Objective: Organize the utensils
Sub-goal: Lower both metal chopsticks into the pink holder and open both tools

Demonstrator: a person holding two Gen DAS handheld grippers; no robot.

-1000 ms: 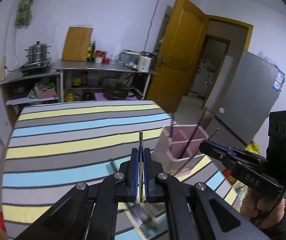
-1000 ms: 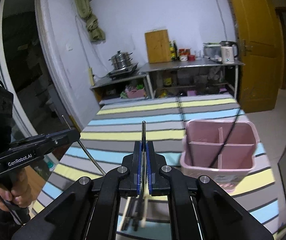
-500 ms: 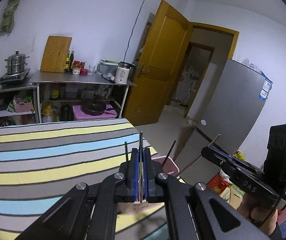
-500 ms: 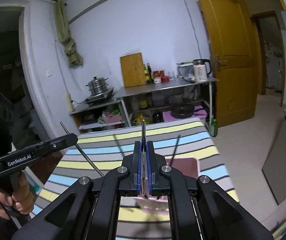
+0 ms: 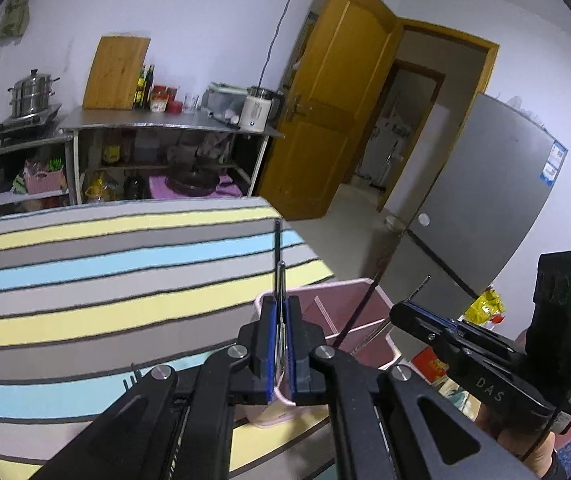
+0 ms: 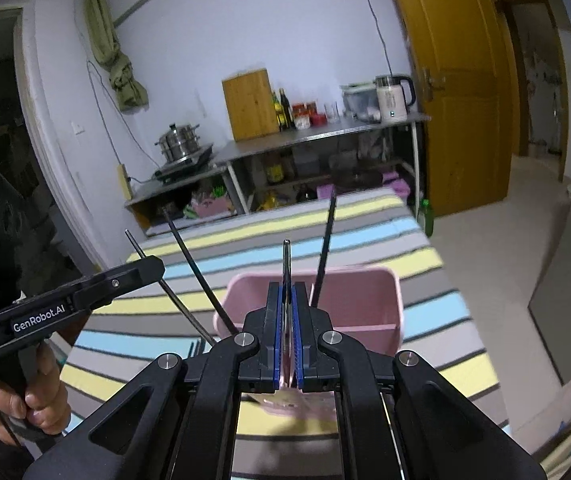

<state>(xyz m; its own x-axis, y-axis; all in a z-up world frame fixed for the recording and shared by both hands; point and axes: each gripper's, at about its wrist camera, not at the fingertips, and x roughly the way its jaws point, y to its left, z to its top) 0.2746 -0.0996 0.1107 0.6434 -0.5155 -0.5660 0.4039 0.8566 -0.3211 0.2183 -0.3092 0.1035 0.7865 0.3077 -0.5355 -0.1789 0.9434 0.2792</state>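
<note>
A pink divided utensil holder [image 5: 341, 312] [image 6: 357, 300] stands on the striped table near its right edge. Two dark chopsticks [image 6: 323, 240] lean in it. My left gripper [image 5: 281, 320] is shut on a thin metal chopstick [image 5: 280, 280] and hovers just above the holder's near left corner; it also shows in the right wrist view [image 6: 153, 270]. My right gripper [image 6: 286, 312] is shut on another metal chopstick [image 6: 286, 264] above the holder's near rim; it shows in the left wrist view [image 5: 405, 312] at the holder's right side.
The striped tablecloth [image 5: 105, 280] covers the table. A few more utensils [image 5: 131, 378] lie on it below my left gripper. Behind stand steel shelves [image 5: 165, 128] with a pot, cutting board and kettle. A yellow door [image 5: 337, 100] and a grey fridge [image 5: 485, 200] are at the right.
Both grippers have tilted down towards the table after being raised. The pink holder is back in full view beneath them. Both still grip their chopsticks.
</note>
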